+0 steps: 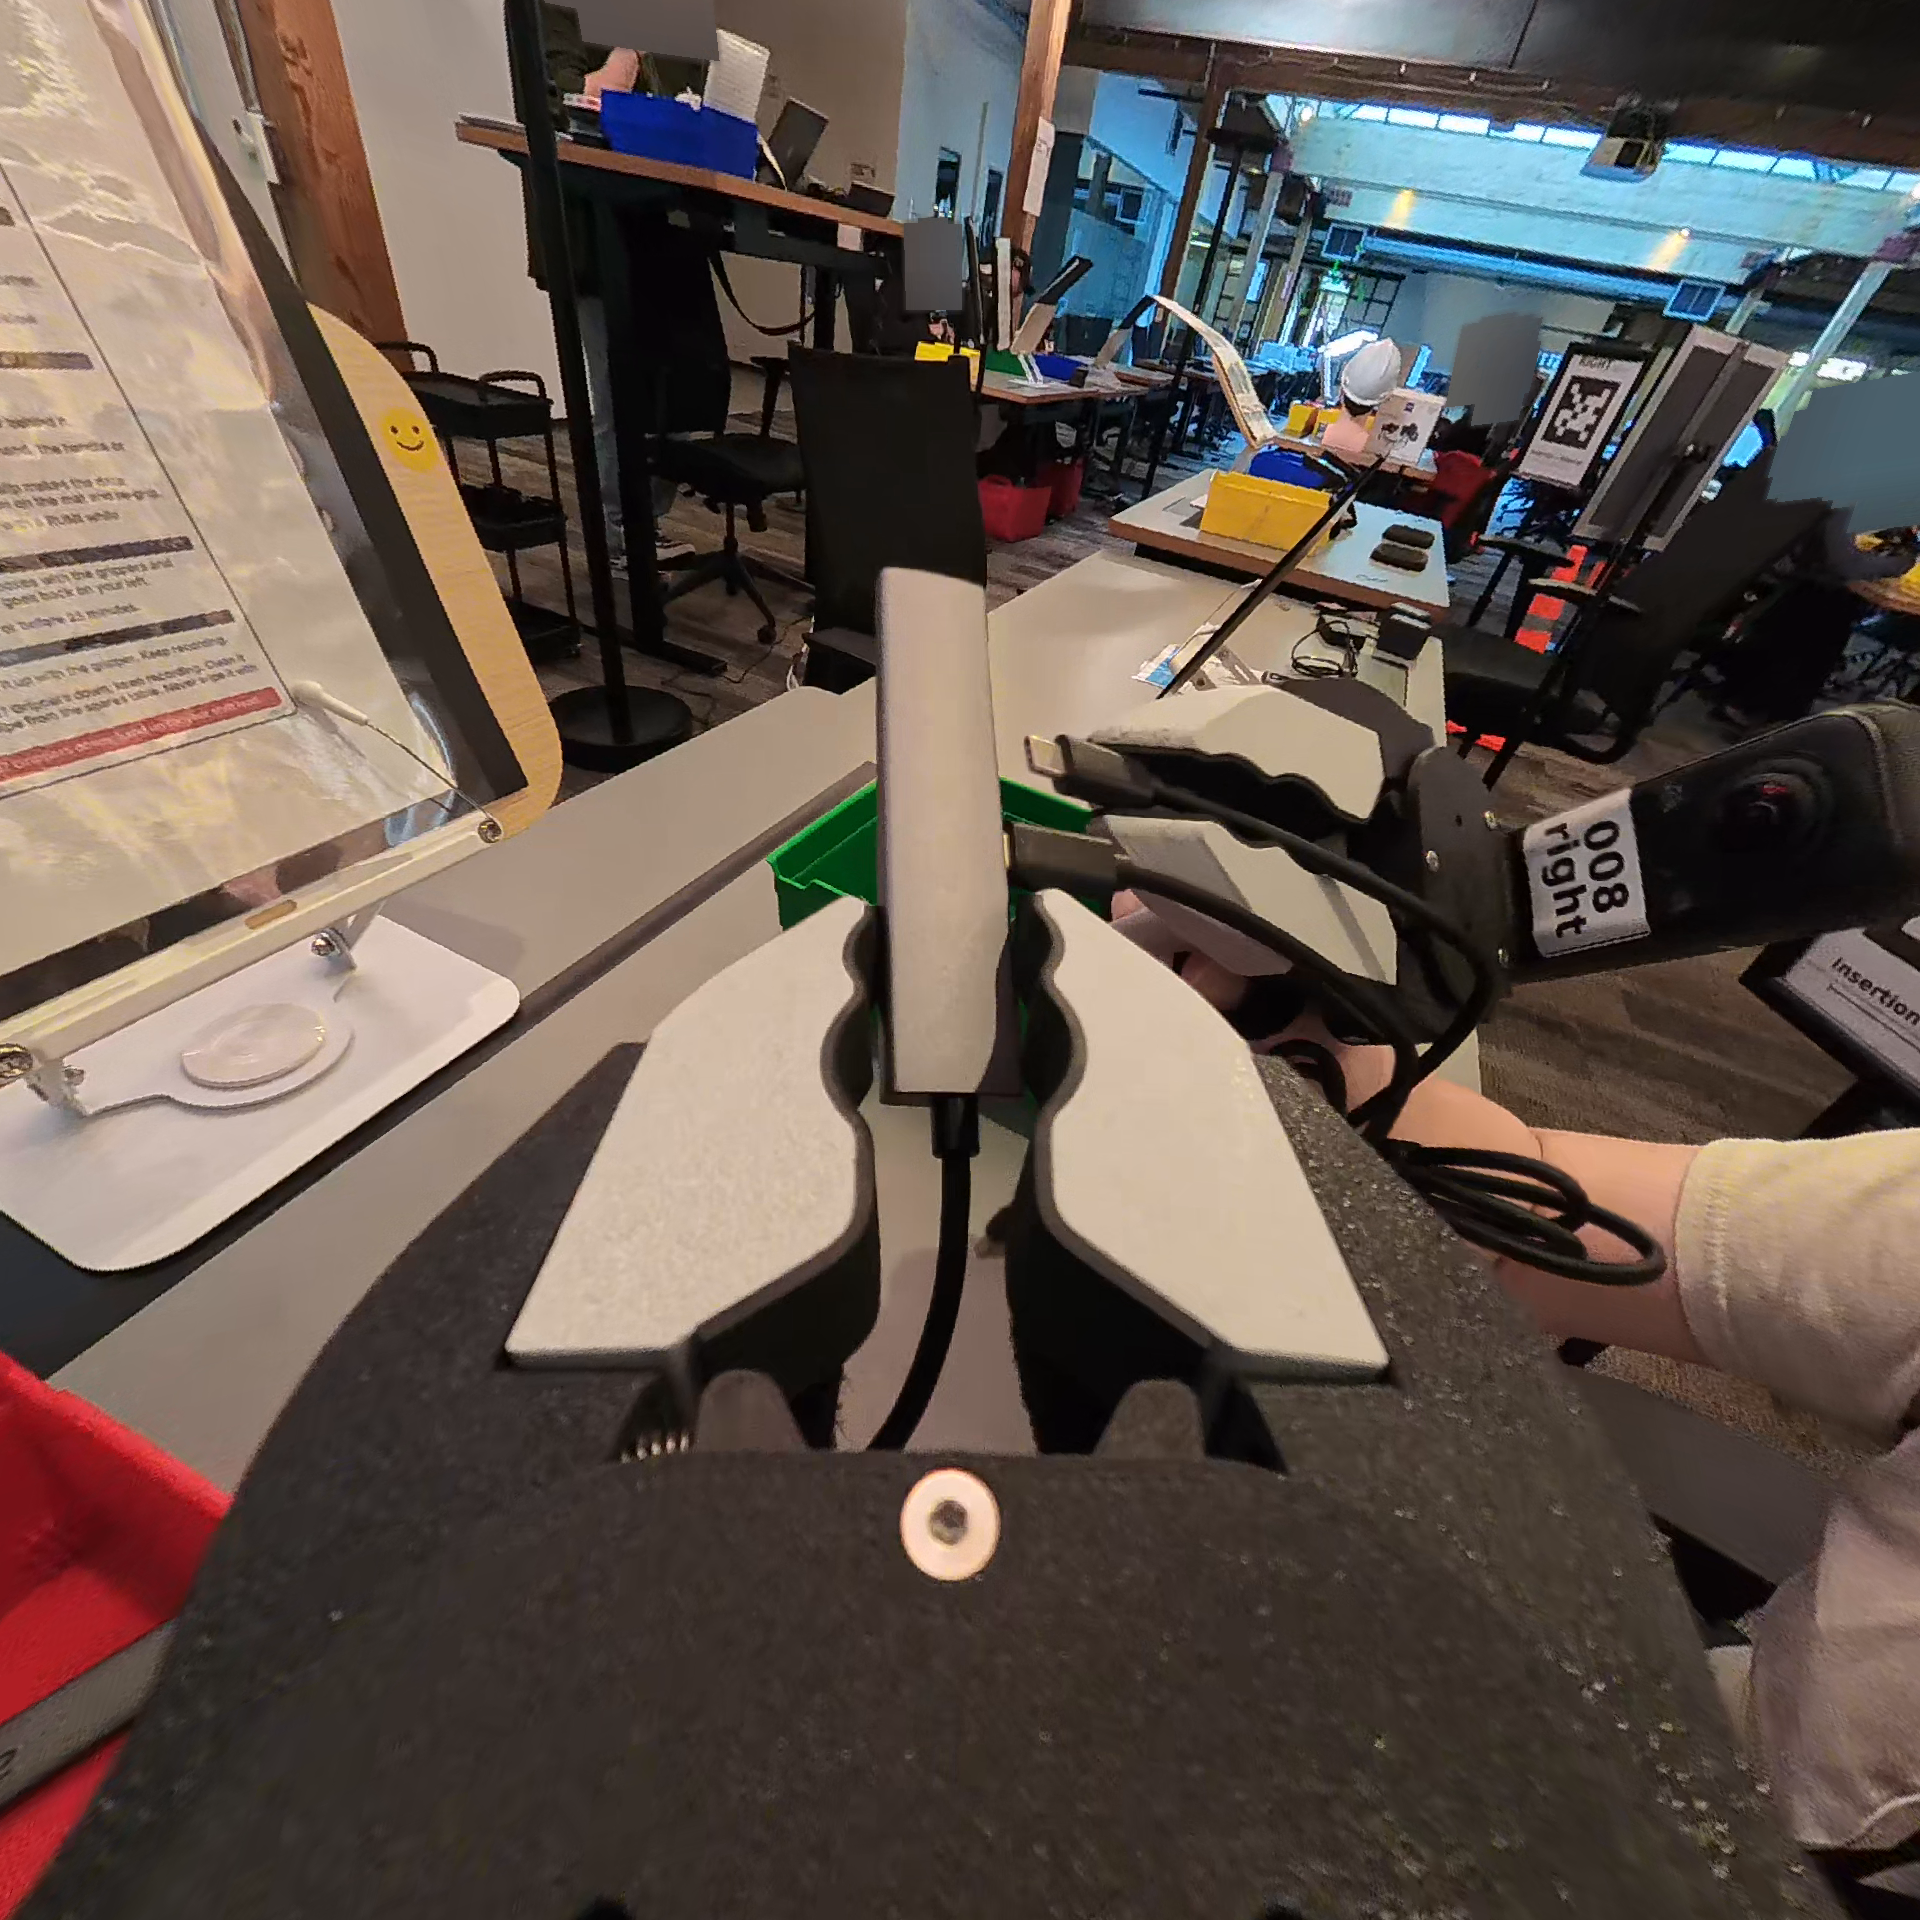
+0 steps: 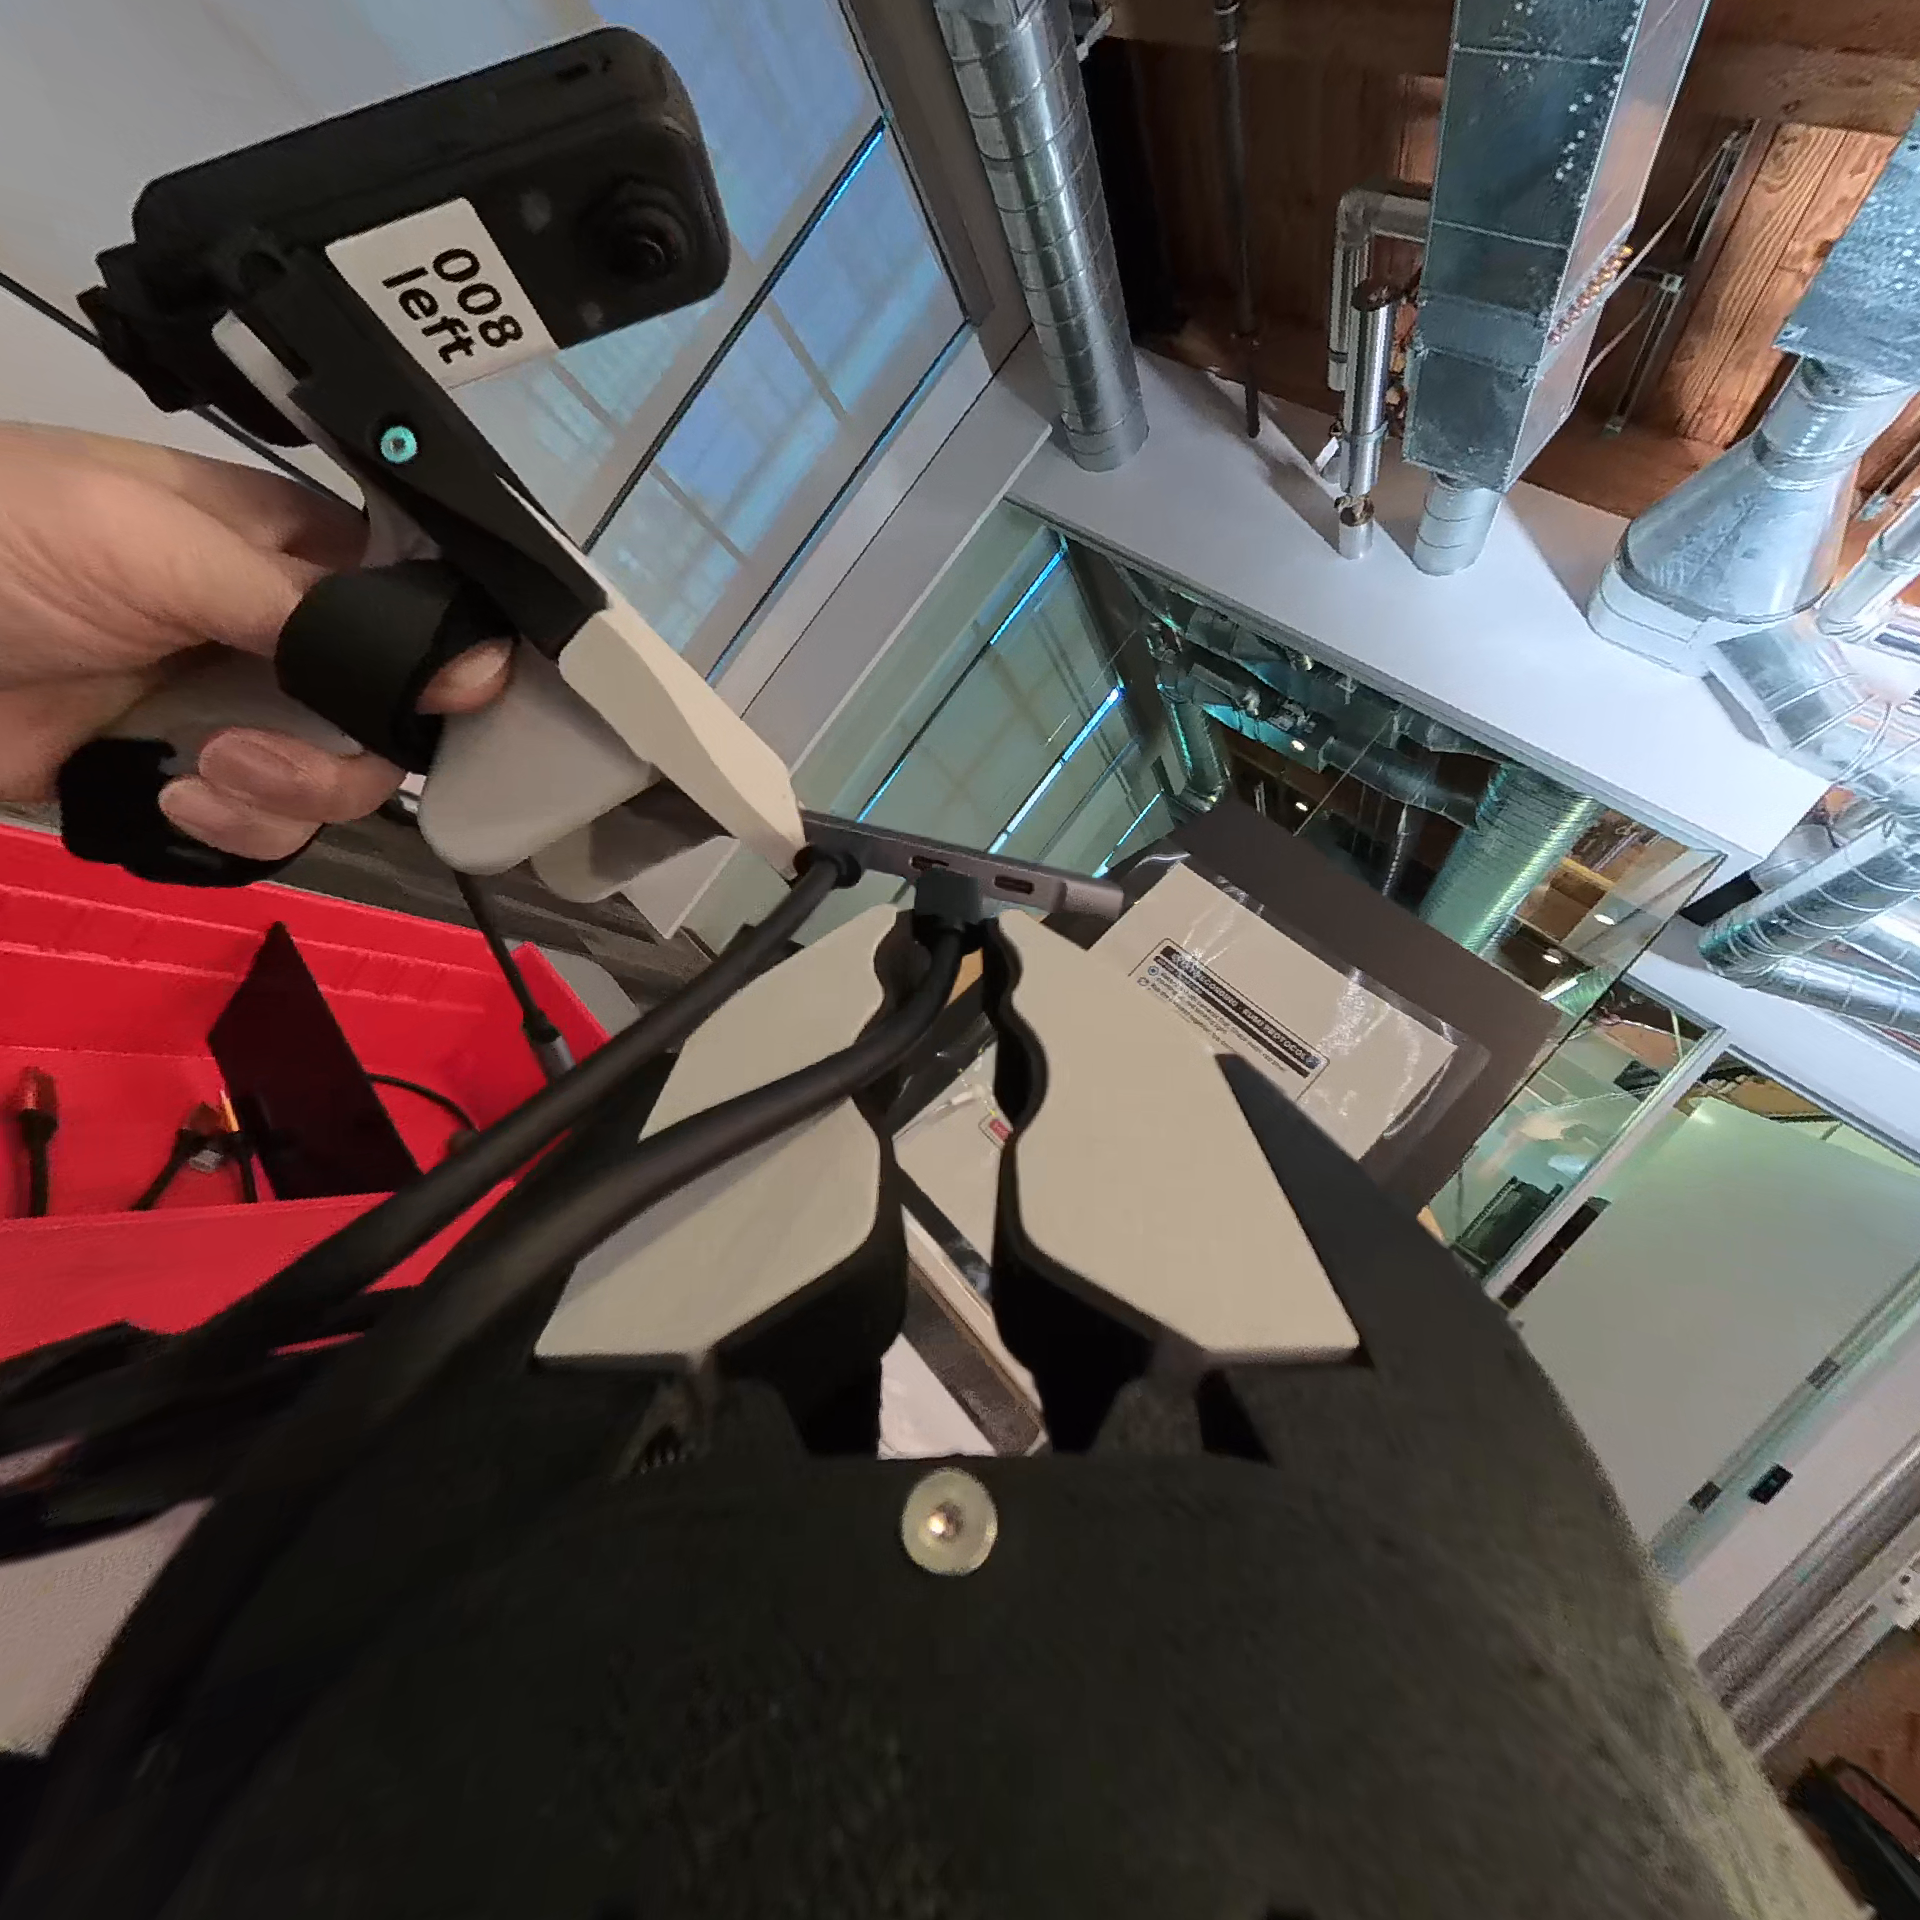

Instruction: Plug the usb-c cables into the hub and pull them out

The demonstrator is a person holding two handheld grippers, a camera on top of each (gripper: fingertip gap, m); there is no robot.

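Observation:
My left gripper (image 1: 951,935) is shut on a grey hub (image 1: 935,779) and holds it upright above the table, with the hub's own black cable (image 1: 940,1247) hanging down between the fingers. A black usb-c plug (image 1: 1060,854) sits in the hub's side. My right gripper (image 2: 943,930) is closed around that plug (image 2: 940,896), between two empty ports on the hub (image 2: 1049,888). A second plug (image 1: 1091,767) with a bare metal tip lies along the right gripper (image 1: 1101,790), just off the hub. The cable hangs in a loop (image 1: 1558,1226) under the right hand.
A green bin (image 1: 821,862) sits on the grey table (image 1: 675,810) behind the hub. A red bin (image 2: 260,1039) with loose cables is at my left. An instruction sheet on a stand (image 1: 208,520) is at the far left. Desks and chairs fill the room behind. Left tips to right tips: about 4 centimetres.

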